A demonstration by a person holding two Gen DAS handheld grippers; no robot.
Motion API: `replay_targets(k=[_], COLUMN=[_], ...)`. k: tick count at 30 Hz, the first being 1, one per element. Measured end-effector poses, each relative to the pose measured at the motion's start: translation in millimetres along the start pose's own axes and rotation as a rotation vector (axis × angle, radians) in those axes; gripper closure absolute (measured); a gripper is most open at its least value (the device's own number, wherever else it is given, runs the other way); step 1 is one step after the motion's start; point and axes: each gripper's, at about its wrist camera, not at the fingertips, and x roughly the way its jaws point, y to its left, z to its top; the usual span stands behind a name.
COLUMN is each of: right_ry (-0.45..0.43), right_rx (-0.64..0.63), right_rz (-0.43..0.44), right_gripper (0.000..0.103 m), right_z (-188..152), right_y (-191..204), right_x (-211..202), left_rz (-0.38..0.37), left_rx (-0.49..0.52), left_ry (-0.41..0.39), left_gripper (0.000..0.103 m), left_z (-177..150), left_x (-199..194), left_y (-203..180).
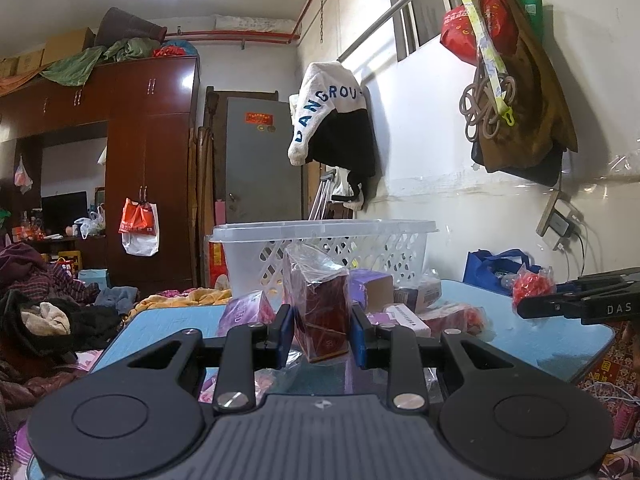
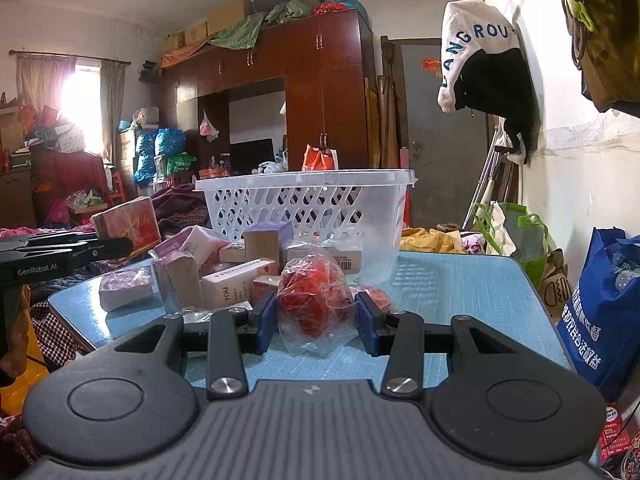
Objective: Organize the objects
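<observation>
Left tongs [image 1: 322, 332] are clamped on a plastic-wrapped dark red box [image 1: 320, 312], right tongs [image 2: 316, 322] squeezing a clear bag of red stuff [image 2: 314, 300], both just above the blue surface [image 2: 460, 292]. Behind them a pile of small boxes, one reading "YOU" [image 2: 234, 290]. Farther back sits the white basket [image 2: 304, 200], contents can't tell.

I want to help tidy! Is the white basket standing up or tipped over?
Standing up. The white basket sits on the blue table with its rim on top and level, open side up.
</observation>
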Motion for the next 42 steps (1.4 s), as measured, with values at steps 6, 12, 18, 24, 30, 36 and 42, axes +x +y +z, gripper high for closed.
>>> replay_targets(k=[6,12,18,24,30,36,42], right_ry=[0.002,0.012,-0.009,-0.084,-0.016,0.124,0.044], right_rx=[0.0,0.0,0.01,-0.042,-0.051,-0.067,-0.089], right_rz=[0.0,-0.002,0.006,0.022,-0.004,-0.045,-0.049], right_gripper=[0.058,0.058,0.058,0.058,0.058,0.054,0.001], right_z=[-0.7,-3.3,15.7,81.3,138.9,140.5,127.4], right_y=[0.0,-0.5,-4.2,1.3,-5.5,-11.2,-3.4], right_x=[0.2,2.1,0.1,24.4,118.3,182.0,138.4], left_rz=[0.002,0.003,-0.013,-0.031,-0.031,-0.023,0.033], left_rx=[-0.002,-0.003,-0.011,0.011,0.02,-0.018,0.037], left_ry=[0.001,-0.001,-0.022,-0.062,0.054,0.201,0.16], left_gripper=[0.07,0.07,0.07,0.07,0.07,0.067,0.033], left_z=[-0.8,-0.8,11.6,56.2,109.4,114.9,105.0], left_x=[0.6,0.5,1.1,26.3,116.6,182.7,156.4], left_y=[1.3,1.9,5.7,11.4,27.7,41.3,37.9])
